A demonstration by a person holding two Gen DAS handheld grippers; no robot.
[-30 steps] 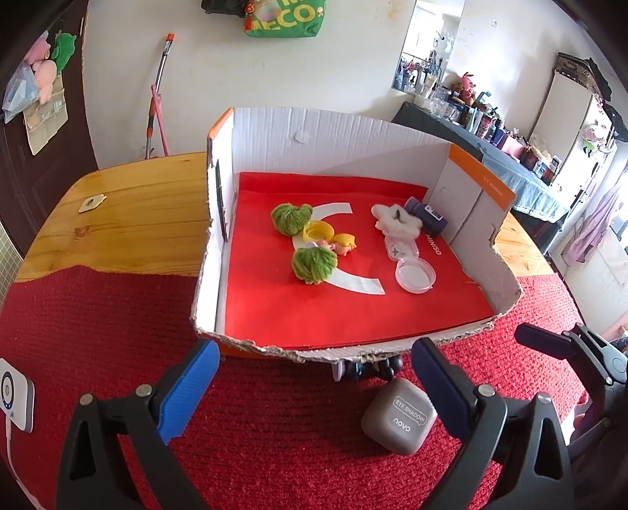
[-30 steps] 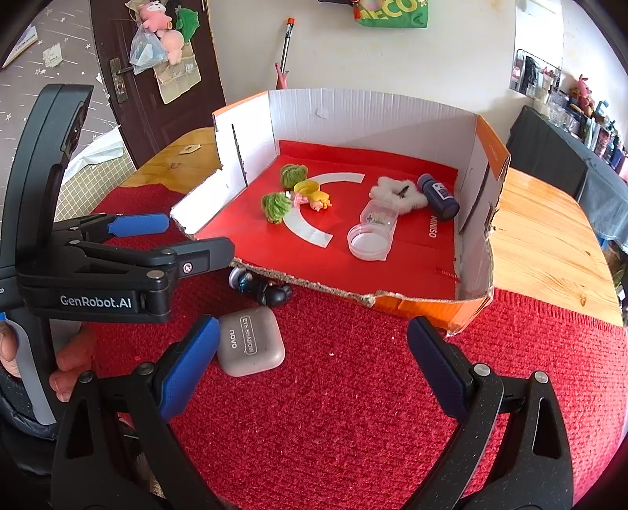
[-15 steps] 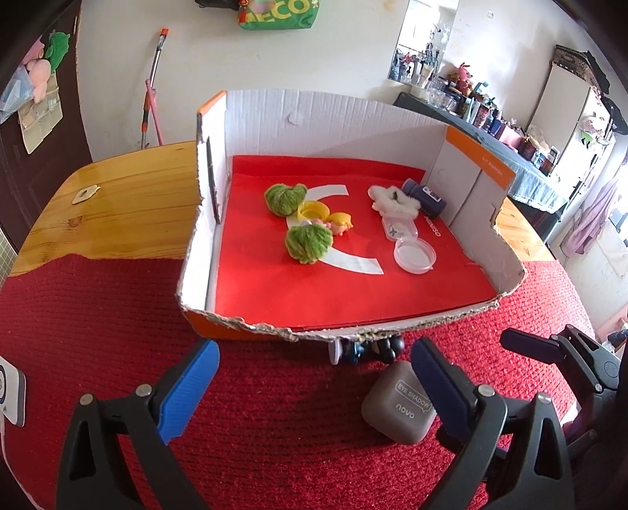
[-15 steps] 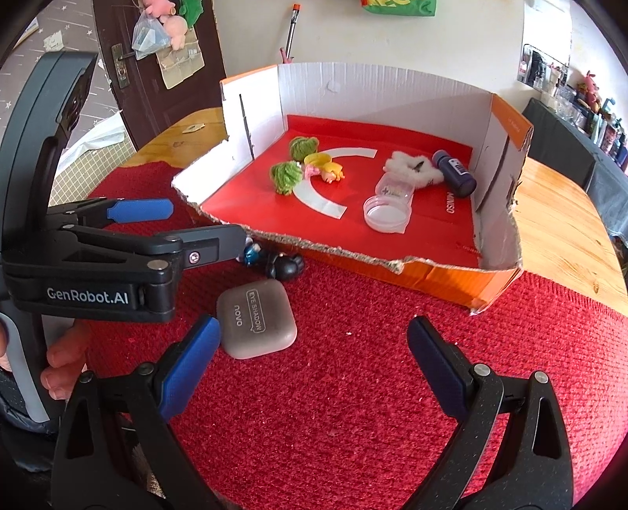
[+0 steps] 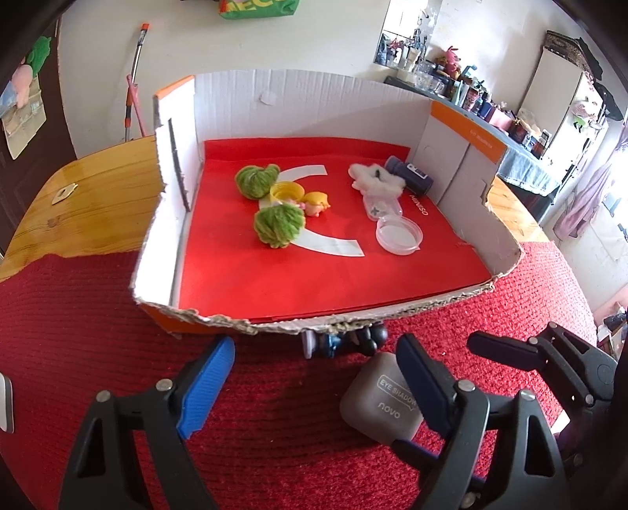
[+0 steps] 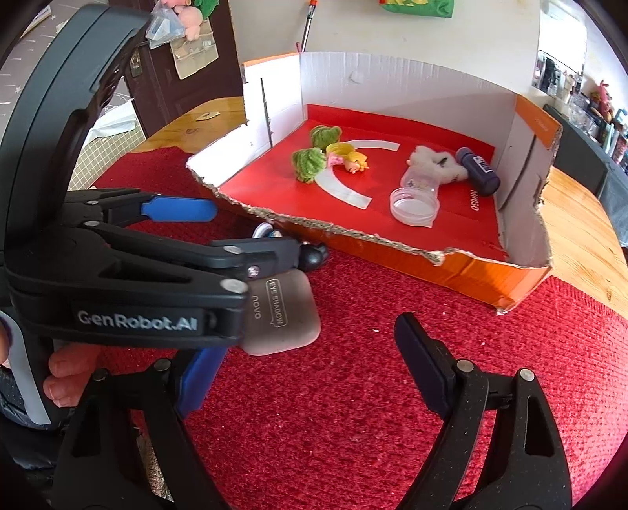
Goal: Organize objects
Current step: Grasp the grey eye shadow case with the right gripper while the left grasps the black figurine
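2 grippers hover over the red mat (image 5: 78, 314), both with fingers spread wide and holding nothing. Ahead of the left gripper (image 5: 314, 386) sits the cardboard box (image 5: 306, 98). The grey eye-shadow case (image 5: 376, 404) lies on the mat under its right finger, left of the right gripper (image 6: 310, 376). Beyond the case, against the box, rests a small dark toy (image 5: 345, 339).

The grey case (image 5: 378, 404) on the red mat reads "EYE SHADOW" in a speech-bubble outline, with "novo" beside it. The left gripper (image 6: 219, 231) has "GenRobot.AI" in white on its black body. "MINISO" stands in white on the red sheet (image 5: 314, 274) inside the box. The green bag (image 5: 255, 8) on the wall shows only partial letters, "ECO".
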